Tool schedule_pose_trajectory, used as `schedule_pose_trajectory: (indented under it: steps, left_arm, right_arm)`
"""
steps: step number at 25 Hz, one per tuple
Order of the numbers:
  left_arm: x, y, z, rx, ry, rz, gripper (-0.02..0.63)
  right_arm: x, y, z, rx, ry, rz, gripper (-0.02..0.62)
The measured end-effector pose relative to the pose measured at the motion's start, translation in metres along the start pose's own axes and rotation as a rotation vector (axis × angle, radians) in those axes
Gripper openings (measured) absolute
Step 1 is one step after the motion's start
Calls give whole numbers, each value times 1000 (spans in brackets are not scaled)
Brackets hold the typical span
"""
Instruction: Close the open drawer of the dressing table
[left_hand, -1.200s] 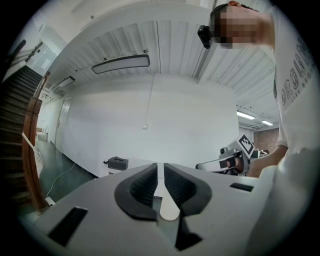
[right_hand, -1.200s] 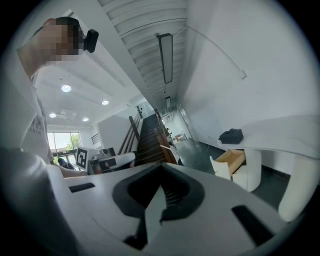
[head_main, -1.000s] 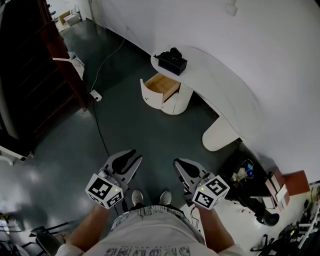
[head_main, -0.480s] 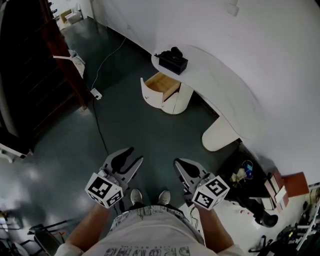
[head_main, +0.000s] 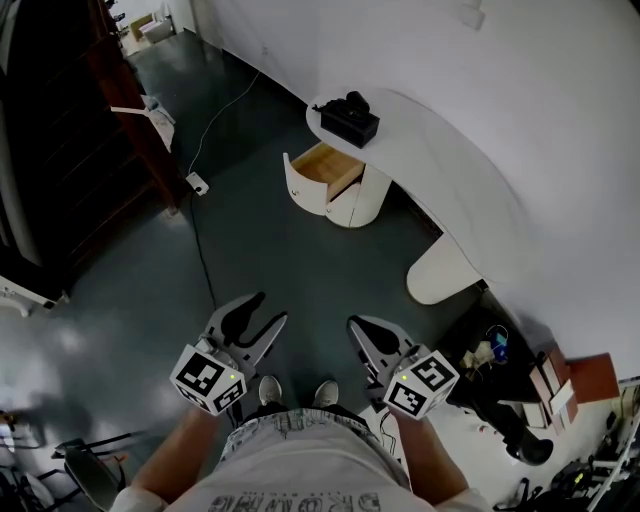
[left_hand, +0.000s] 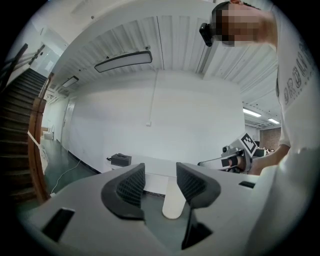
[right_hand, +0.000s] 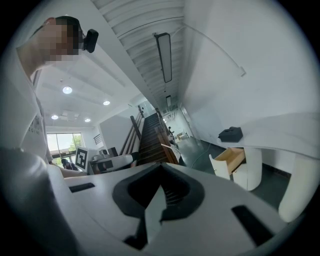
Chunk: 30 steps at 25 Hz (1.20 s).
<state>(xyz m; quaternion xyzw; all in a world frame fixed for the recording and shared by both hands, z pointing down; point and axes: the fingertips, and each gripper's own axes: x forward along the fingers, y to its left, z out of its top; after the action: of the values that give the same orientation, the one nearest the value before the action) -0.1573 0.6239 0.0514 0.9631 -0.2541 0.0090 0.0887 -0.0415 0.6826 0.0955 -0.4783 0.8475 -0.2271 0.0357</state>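
I hold both claws low in front of me, over a dark grey-green floor with a dull sheen. My left gripper is opening its jaws, already wide apart, and nothing stands between them. My right gripper has its jaws pressed together on nothing.

The dressing table stands well ahead of me against the white wall. Its long white top is curved and rests on a rounded leg at the near end and a rounded cabinet at the far end. The open drawer sticks out of that cabinet towards the open floor, its pale wood inside showing. It is well apart from both claws. A black box sits on the top just above it.

A thin cable runs across the floor past a white power strip. A dark wooden staircase rises on my left. Cluttered small items lie on the floor to my right.
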Motion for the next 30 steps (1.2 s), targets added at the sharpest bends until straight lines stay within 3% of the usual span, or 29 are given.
schedule_pose_trajectory:
  steps: [18,30]
  left_arm:
    - [50,-7,-2,10,-17,69,199]
    - [90,50,-10,-20,-10,58,199]
  right_arm:
    - [-24,-60,9,12,20,31,9]
    - [24,-104,16,46,42,-9,8]
